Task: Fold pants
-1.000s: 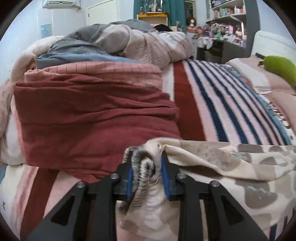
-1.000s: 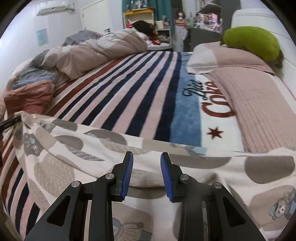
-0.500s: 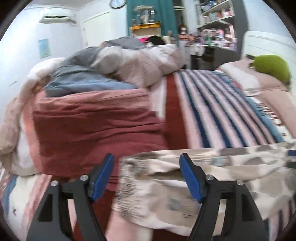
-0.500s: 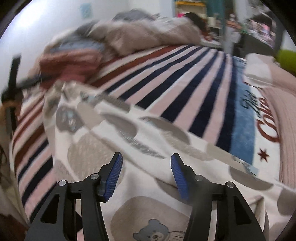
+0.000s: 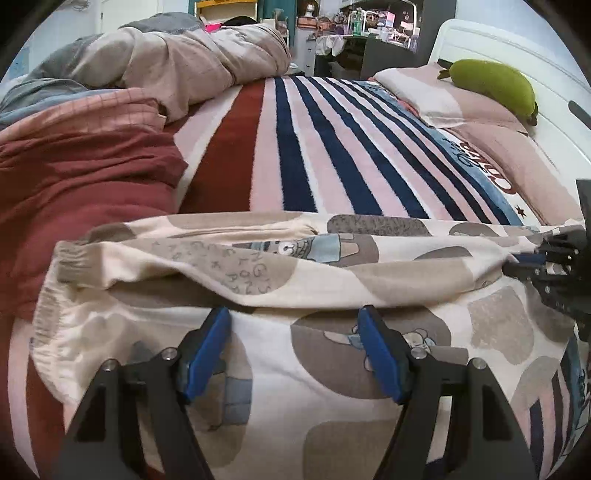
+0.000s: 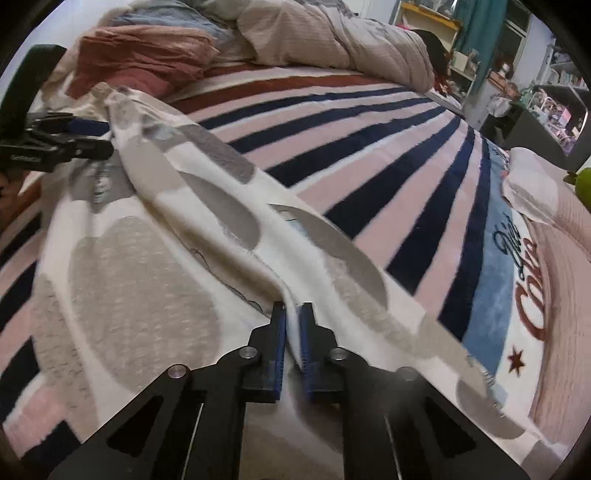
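Pants [image 5: 303, 280], cream with grey blotches and bear prints, are spread across a striped bed [image 5: 295, 155] beneath the spread left fingers [image 5: 207, 350], a fold being pinched between the right fingers [image 6: 282, 339], which have just closed.

Both wrist views look steeply down, close over the pants [image 5: 332, 266]; each shows the other's tongs.

Striped blanket [image 5: 295, 147] covering the bed, rumpled duvet [image 5: 192, 62] piling at far side. White headboard [image 5: 498, 66] standing right, green plush [image 5: 495, 86] lying on pillow [image 5: 443, 99]. Cluttered shelves [image 6: 554, 96], teal curtain [image 6: 480, 29] hanging behind.
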`<state>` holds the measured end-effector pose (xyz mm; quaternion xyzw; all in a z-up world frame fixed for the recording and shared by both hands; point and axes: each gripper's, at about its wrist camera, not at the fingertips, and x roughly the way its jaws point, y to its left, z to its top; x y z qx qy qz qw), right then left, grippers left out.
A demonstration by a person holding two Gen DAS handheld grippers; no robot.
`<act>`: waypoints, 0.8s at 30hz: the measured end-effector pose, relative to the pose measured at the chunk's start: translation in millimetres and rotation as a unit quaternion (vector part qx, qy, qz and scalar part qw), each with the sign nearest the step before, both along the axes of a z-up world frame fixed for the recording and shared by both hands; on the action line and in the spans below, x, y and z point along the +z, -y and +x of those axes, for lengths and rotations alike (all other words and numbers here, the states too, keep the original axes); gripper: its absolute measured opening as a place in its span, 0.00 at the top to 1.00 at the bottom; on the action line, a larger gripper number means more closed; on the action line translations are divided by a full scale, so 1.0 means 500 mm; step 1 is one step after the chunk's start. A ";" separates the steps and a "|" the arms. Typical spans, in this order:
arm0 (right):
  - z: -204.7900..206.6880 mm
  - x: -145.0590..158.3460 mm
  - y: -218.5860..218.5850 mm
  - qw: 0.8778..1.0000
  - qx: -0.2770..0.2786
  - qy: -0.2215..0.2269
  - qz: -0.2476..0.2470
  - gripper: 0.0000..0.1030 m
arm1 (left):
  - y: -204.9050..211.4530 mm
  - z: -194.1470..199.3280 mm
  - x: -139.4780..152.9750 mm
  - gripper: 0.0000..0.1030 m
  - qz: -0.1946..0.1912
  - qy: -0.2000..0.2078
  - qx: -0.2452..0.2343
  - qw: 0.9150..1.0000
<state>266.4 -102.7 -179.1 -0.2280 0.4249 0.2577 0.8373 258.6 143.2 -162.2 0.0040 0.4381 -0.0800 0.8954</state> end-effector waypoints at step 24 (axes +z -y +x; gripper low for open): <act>0.125 -0.011 -0.009 0.996 0.028 -0.076 0.040 0.77 | -0.013 0.117 0.040 0.33 0.035 0.042 0.027 0.998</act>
